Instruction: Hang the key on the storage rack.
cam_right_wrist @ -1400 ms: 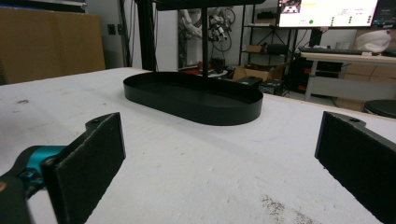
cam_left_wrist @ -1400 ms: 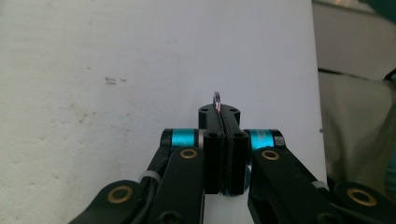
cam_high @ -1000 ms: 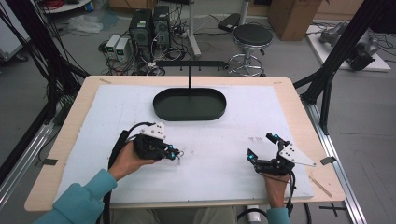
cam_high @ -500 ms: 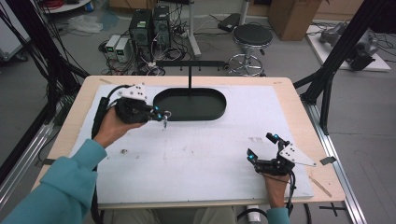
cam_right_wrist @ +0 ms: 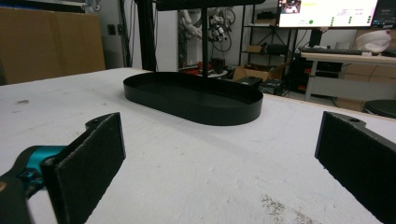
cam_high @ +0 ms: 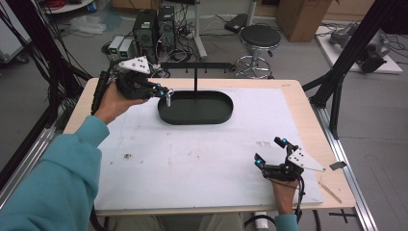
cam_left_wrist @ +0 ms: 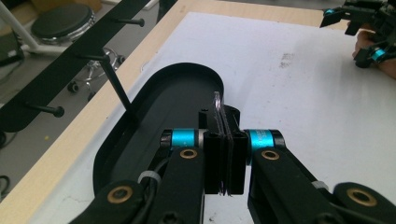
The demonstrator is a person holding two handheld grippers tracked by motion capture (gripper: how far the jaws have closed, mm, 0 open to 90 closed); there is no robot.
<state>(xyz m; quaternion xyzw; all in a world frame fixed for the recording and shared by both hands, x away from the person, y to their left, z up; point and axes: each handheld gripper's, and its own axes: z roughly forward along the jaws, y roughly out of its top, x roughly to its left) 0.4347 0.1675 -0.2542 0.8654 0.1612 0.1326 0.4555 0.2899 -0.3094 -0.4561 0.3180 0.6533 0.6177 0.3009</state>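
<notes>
Your left tool [cam_high: 165, 92] is clamped tight on a thin clear piece [cam_left_wrist: 219, 122], held just above the near end of the black tray [cam_high: 217, 117]. Your right tool [cam_high: 270, 158] rests on the tabletop [cam_high: 192, 159], jaws spread wide, holding nothing.

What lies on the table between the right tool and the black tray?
Nothing but bare white mat: the high view shows it between the right tool and the tray, marked only by faint smudges.
</notes>
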